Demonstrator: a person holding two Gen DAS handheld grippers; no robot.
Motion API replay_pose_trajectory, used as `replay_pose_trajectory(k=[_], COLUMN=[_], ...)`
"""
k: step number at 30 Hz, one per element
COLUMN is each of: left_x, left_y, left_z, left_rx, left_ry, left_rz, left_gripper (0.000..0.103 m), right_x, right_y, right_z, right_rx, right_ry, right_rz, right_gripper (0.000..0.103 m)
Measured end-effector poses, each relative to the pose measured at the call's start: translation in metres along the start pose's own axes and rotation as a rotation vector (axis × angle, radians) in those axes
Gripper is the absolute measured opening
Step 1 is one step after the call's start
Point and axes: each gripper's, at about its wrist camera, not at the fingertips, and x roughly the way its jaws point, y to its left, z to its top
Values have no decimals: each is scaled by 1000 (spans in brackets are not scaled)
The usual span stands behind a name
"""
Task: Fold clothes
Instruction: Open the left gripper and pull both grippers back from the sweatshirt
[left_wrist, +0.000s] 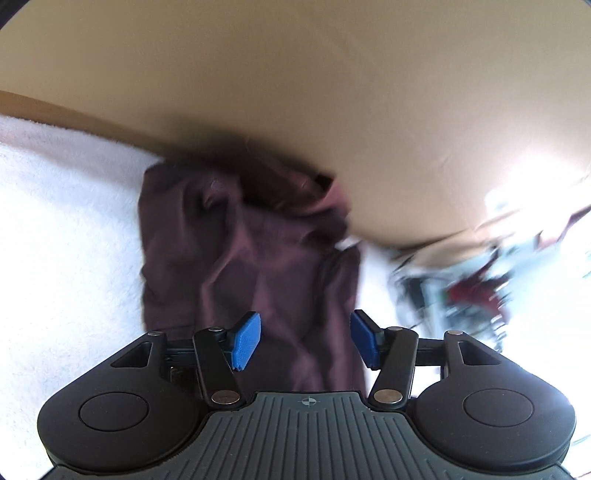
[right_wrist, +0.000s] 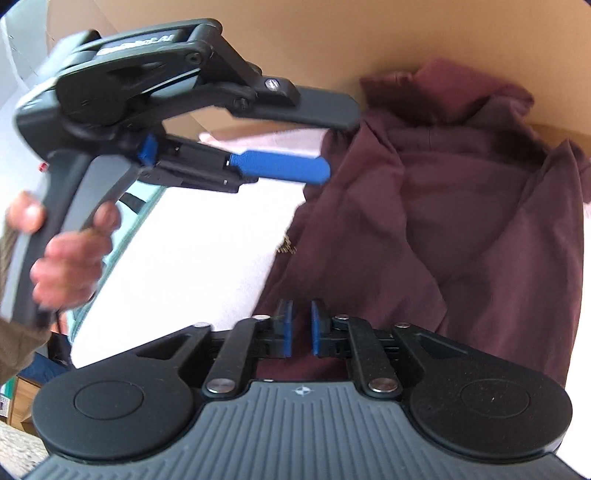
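Note:
A dark maroon garment (left_wrist: 251, 251) lies crumpled on a white fluffy cover (left_wrist: 66, 221), bunched against a tan cardboard wall (left_wrist: 332, 92). My left gripper (left_wrist: 306, 339) hovers above its near part with the blue pads wide apart and nothing between them. In the right wrist view the same garment (right_wrist: 461, 221) spreads to the right. My right gripper (right_wrist: 299, 328) is just above its near edge, the pads a narrow gap apart, with no cloth between them. The left gripper (right_wrist: 317, 147) also shows there, held by a hand, its tips over the garment's left edge.
The white cover (right_wrist: 192, 243) fills the left of the right wrist view. The cardboard wall (right_wrist: 295, 37) stands behind the garment. Blurred clutter (left_wrist: 480, 288) lies beyond the cover's right edge. A hand (right_wrist: 70, 254) grips the left gripper's handle.

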Motion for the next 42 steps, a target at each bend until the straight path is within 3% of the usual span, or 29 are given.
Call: replay_pose_trajectory(k=[1,3,4,6,9,13,18,20,22,23,31,40,41,42], left_x=[2,4,5,1,-14,-58,-88,-88,-102,-104,-140,-154,-152,-151], left_y=[2,9,12,21,20,14,12,16,21,24,54,77,78,79], left_z=[1,3,4,9,11,7,-21,-37,-54,-63,-129,-168,-172,-175], left_rx=[-4,-14,-20,-69,-63,-56,-46,-57,-71,-79,-165,-249,-251,-250], left_ry=[0,-1,-2,-16,-52,-87,-69,-53,-46,-48,-24,0,13,27], left_rz=[23,68,90,80,98,55,20,12,22,27,46,5,4,3], left_gripper=[70,68,61,59,69,80,81,82,82,82,87,90,90,90], right_x=[1,-1,-4,-11,-27,-42,-24,-20,-24,-27,-89,-69,-67,-67], right_y=[1,2,1,1,12,37,71,91,106,111,105,90,89,92], right_z=[-2,-5,-8,-11,-18,-35,-68,-87,-97,-100,-118,-154,-158,-160], right_rx=[-4,-11,-9,14,32,-13,-78,-168,-252,-262,-56,232,247,243], right_ry=[4,8,7,-3,-34,-30,53,70,69,78,-23,14,13,13], right_rz=[-18,-52,-63,-80,-79,-23,13,-21,-44,-43,-105,-155,-152,-154], right_gripper=[32,32,32,32,36,36,36,40,52,51,55,56,53,32])
